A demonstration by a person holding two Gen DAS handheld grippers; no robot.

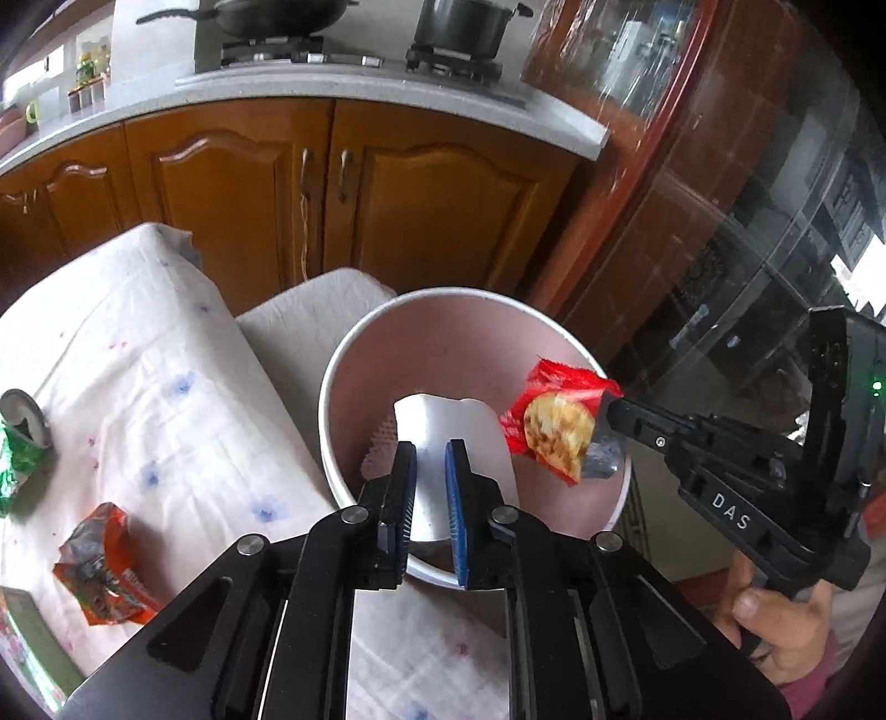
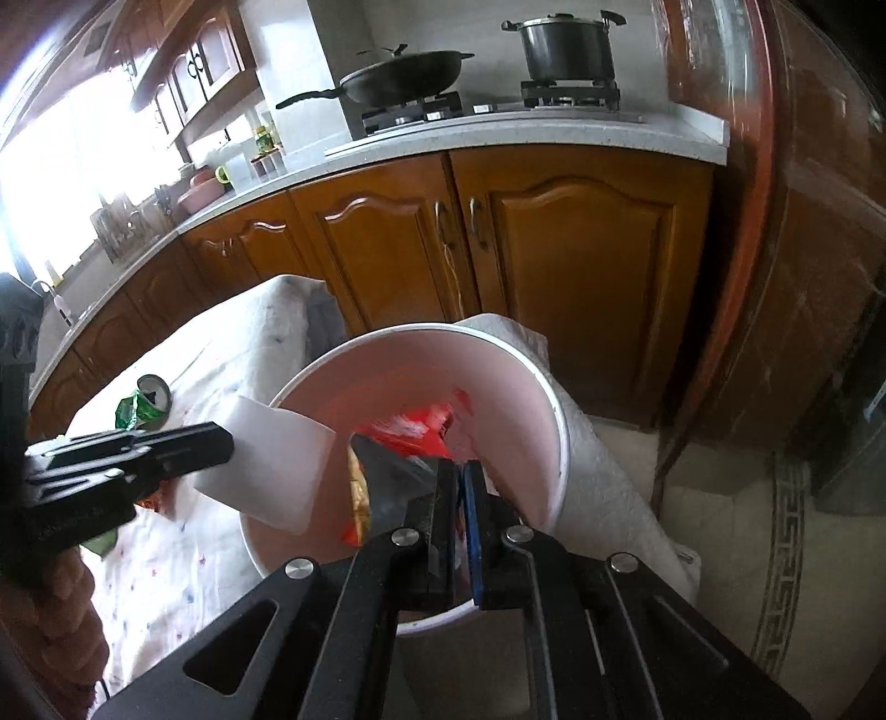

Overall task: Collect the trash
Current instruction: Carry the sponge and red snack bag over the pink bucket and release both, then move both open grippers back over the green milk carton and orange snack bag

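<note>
Left wrist view looks down past the left gripper (image 1: pixel 431 487), whose blue-padded fingers (image 1: pixel 457 487) are clenched on a white paper cup (image 1: pixel 443 426) held over the mouth of a pale pink bucket (image 1: pixel 354 387). Coming in from the right, the right gripper (image 1: pixel 612 412) pinches a red snack wrapper (image 1: pixel 548 421) by its edge — the wrapper hangs inside the bucket's rim, just beside the cup and not quite touching it as far as I can see. A hand (image 1: pixel 775 620) grips that tool's handle at the lower right. The bucket stands against the edge of a desk (image 1: pixel 166 399) covered in a white cloth with faint blue and pink spots. On that cloth, well apart from the bucket, lie a crushed green can (image 1: pixel 22 437) at the far left and a crumpled orange wrapper (image 1: pixel 105 565) nearer the camera. From the right wrist view, the right gripper's fingers (image 2: pixel 443 509) are pressed nearly together on the silvery inner side of the wrapper, its red part dangling in the bucket — the cup shows at the left, clamped in the other tool. Behind it all run wooden cabinets (image 1: pixel 343 205) under a pale worktop, with a dark pan (image 2: pixel 404 77) and a lidded pot (image 2: pixel 565 47) on the stove.
</note>
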